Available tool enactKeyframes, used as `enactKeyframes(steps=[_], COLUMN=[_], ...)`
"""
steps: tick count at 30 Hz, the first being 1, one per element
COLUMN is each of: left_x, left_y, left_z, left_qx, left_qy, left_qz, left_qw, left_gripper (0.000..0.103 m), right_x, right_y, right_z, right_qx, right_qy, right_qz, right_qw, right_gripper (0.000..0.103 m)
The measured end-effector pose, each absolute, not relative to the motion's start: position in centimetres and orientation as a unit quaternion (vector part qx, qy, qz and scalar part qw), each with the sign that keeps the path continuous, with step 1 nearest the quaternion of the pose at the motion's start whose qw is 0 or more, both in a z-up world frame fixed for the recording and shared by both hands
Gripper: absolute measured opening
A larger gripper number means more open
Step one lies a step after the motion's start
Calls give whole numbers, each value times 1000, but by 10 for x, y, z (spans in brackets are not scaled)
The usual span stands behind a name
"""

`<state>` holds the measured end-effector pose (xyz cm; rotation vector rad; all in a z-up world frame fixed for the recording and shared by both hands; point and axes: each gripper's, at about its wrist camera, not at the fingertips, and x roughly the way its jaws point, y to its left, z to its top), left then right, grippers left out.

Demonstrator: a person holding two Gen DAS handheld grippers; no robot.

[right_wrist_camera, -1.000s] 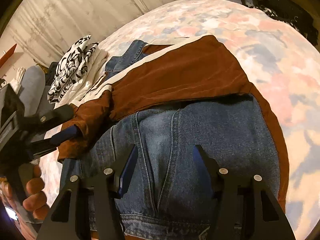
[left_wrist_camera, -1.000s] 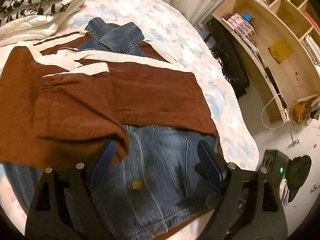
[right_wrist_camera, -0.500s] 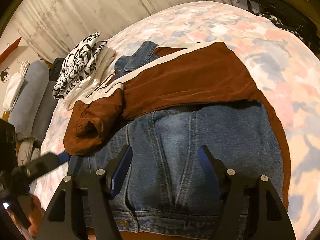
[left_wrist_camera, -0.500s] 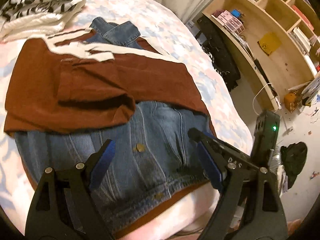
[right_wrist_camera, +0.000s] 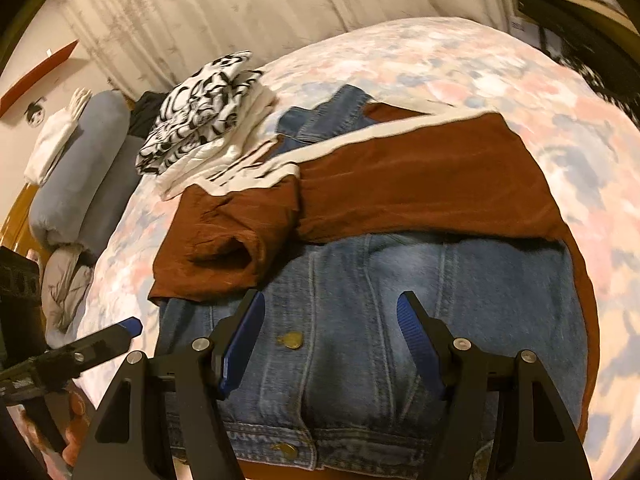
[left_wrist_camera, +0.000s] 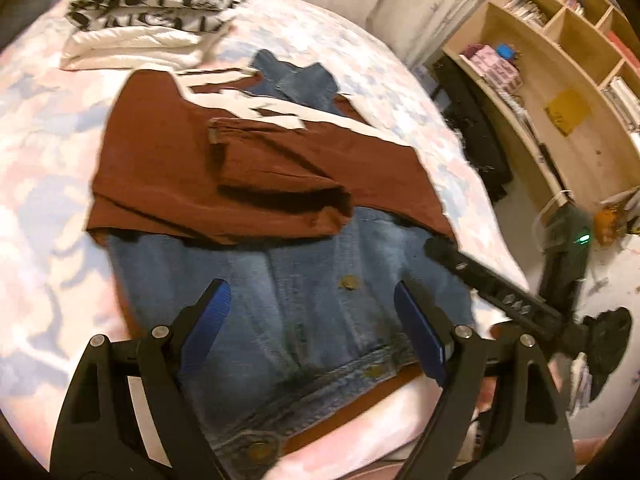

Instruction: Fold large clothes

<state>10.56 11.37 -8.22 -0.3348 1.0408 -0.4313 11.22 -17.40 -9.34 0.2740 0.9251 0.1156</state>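
Observation:
A blue denim jacket (left_wrist_camera: 320, 300) (right_wrist_camera: 440, 300) lies flat on the bed, its brown sleeves with white stripes (left_wrist_camera: 224, 168) (right_wrist_camera: 400, 184) folded across its upper half. My left gripper (left_wrist_camera: 312, 320) hovers open above the jacket's lower part, nothing between its blue pads (left_wrist_camera: 420, 336). My right gripper (right_wrist_camera: 332, 344) also hangs open over the hem near a brass button (right_wrist_camera: 291, 340), holding nothing. Each gripper shows at the edge of the other's view: the right gripper (left_wrist_camera: 480, 276) and the left gripper (right_wrist_camera: 120, 330).
A folded black-and-white patterned cloth on white quilted fabric (left_wrist_camera: 152, 8) (right_wrist_camera: 204, 108) lies at the bed's far side. Wooden shelves (left_wrist_camera: 560, 60) stand to the right, with clutter on the floor (left_wrist_camera: 604, 340). Grey bolsters (right_wrist_camera: 80, 176) lie at the left. A curtain (right_wrist_camera: 240, 12) hangs behind.
The left gripper pulled back from the brown sleeve, which now lies folded across the jacket. The right gripper rose slightly and its jaws widened. Both views show more of the bed.

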Motion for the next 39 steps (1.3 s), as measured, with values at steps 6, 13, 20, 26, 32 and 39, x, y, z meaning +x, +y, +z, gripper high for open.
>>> enactKeyframes(steps=[6,13,20,26,32,39], left_x=[103,104,105,109,112,119], left_y=[139,156,157,143,129,128], left_z=[-91,-105,-114,-107,-115,-125], left_qx=[-156,-168,-162,-127,-122,-115], left_qy=[493,504,514,502,505,515], left_qz=[-148,-112,-96,-87,-89,-79], left_qw=[843,840,837,851,850,845], left_gripper=[82,82,82,82,82,82], right_x=[134,169,212,234,260,249], right_y=[-149,-81,-19,-51,-195,-262], right_z=[-83,-89,-141,-80,-71,-169], right_qx=[82,-34,-202,-90,145,217], right_qy=[445,449,465,400,396,543], right_qz=[90,139,103,130,-10,-19], right_qw=[887,882,856,903,907,811], right_gripper=[74,74,53,3,9,38])
